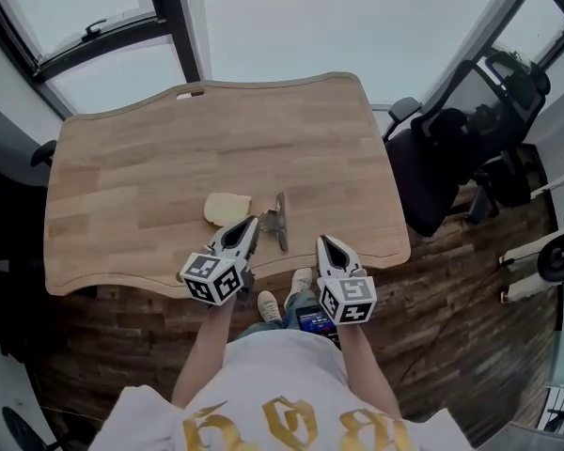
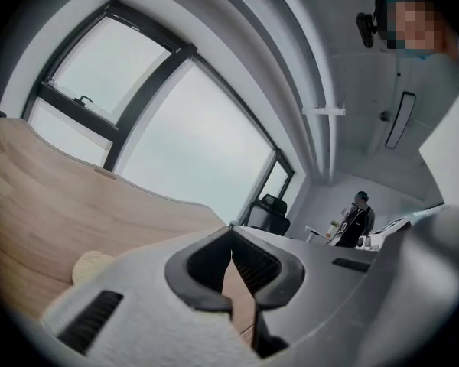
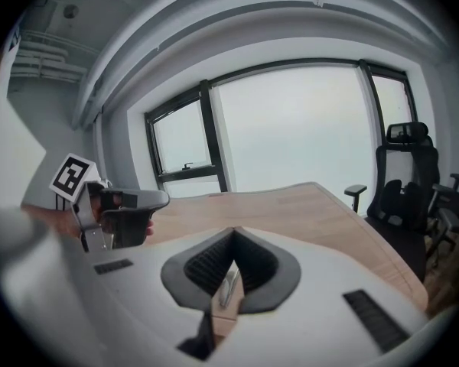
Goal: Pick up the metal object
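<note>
On the one wooden table [image 1: 150, 158] lies one pale yellow piece [image 1: 227, 208]. Just beside it is the left gripper [image 1: 251, 224], jaws pressed together with nothing between them. Next lies the one metal object [image 1: 281, 224], near the table's front edge. The right gripper [image 1: 323, 243] is near it, also closed and empty.

The metal object [image 1: 281, 228] I see is a slim, grey, shiny bar with a small piece jutting from its left side, lying flat on the wooden table [image 1: 150, 158] near its front edge.
</note>
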